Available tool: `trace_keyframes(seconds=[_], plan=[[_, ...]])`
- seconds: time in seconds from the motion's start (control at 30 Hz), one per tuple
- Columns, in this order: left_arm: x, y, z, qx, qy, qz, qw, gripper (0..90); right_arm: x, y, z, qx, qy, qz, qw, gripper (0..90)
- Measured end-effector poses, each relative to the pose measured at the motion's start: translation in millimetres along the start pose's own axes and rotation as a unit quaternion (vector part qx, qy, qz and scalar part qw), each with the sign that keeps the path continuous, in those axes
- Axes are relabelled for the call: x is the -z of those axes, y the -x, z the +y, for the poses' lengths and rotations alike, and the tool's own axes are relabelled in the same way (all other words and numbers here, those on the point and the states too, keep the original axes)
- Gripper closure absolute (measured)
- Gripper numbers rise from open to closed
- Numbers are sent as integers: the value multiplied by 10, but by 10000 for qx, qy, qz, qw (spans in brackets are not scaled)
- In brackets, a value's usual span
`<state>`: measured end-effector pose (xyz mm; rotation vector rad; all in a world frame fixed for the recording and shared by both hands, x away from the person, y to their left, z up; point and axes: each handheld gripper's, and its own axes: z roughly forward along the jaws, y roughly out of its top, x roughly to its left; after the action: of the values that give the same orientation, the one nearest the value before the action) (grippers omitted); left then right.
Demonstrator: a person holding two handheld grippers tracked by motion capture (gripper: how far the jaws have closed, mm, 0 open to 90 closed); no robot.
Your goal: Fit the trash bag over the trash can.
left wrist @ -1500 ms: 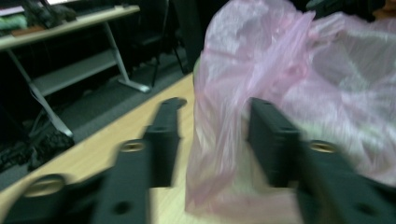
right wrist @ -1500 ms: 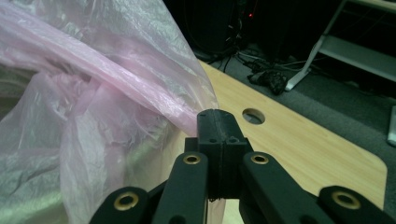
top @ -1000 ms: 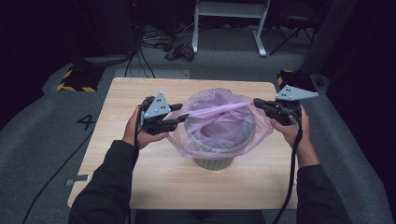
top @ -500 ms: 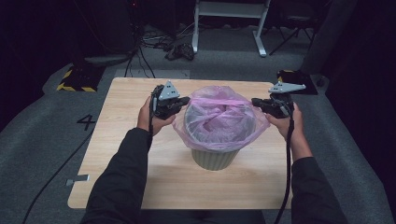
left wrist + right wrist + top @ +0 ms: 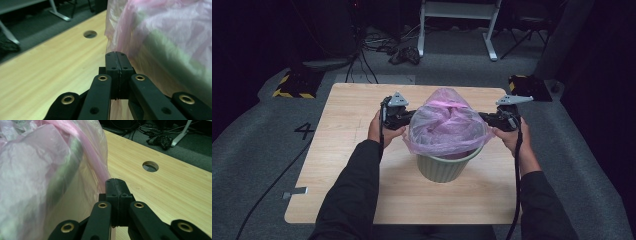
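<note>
Desk [image 5: 337, 165]: both claws, left [image 5: 408, 119] and right [image 5: 486, 119], clamp bag [image 5: 444, 125] edges either side of bin [image 5: 444, 167], spreading it to line the rim.

Setting: lab or recording studio, dim. Light wooden surface [image 5: 342, 165] stands on grey carpet [image 5: 257, 165] marked with a painted "4" [image 5: 305, 131]. Loose cables [image 5: 377, 42] lie on the floor behind, a white desk frame [image 5: 457, 20] stands beyond, and yellow-black hazard tape [image 5: 292, 85] marks a dark floor box

Translucent pink bag [image 5: 444, 127] – pale green bin [image 5: 444, 167] – light wood-grain table [image 5: 337, 150].
</note>
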<state>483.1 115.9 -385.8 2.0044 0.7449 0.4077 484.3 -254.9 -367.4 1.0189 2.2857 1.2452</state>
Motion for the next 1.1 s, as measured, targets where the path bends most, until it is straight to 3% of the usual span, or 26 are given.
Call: trace_keyframes(seconds=[0.13, 0.2, 0.27, 0.37, 0.47, 0.53, 0.63, 0.7, 0.77, 0.83, 0.9, 0.97, 1.03, 1.1], plan=[[-85, 39, -91, -118, -319, 125, 9993, 838, -22, 12, -90, 1, -123, -97, 9999, 900], [-41, 30, -126, 2, -200, 283, 9994, 663, 11, 30, -122, -50, -55, -107, 9999, 900], [36, 7, -147, 28, -78, 281, 9996, 582, 88, 56, -143, -64, 61, -165, 9998, 898], [209, -57, -184, 135, 5, 551, 9984, 389, 264, 88, -153, 30, 297, -272, 9992, 811], [449, -158, -241, 316, 224, 720, 9967, 273, 432, 107, -153, 146, 413, -381, 9983, 737], [590, -188, -276, 383, 379, 663, 9963, 250, 582, 123, -158, 179, 544, -476, 9972, 651], [822, -126, -331, 242, 650, 451, 9966, 213, 766, 116, -181, 307, 736, -322, 9963, 524], [956, -1, -361, -23, 705, 301, 9971, 197, 893, 52, -203, 538, 844, -66, 9950, 466], [1040, 123, -388, -152, 811, 35, 9966, 176, 989, -58, -222, 873, 881, 170, 9921, 406], [1100, 326, -407, -445, 819, -165, 9955, 165, 1040, -201, -244, 1260, 829, 409, 9877, 359], [1109, 511, -414, -754, 765, -198, 9940, 156, 1039, -347, -268, 1606, 696, 571, 9829, 317], [1092, 635, -415, -872, 734, -364, 9928, 154, 996, -433, -284, 1844, 547, 577, 9796, 276], [1046, 713, -403, -967, 635, -330, 9927, 154, 932, -480, -293, 2028, 424, 510, 9770, 244], [987, 765, -392, -1066, 578, -230, 9924, 175, 868, -499, -300, 2119, 317, 413, 9759, 325]])
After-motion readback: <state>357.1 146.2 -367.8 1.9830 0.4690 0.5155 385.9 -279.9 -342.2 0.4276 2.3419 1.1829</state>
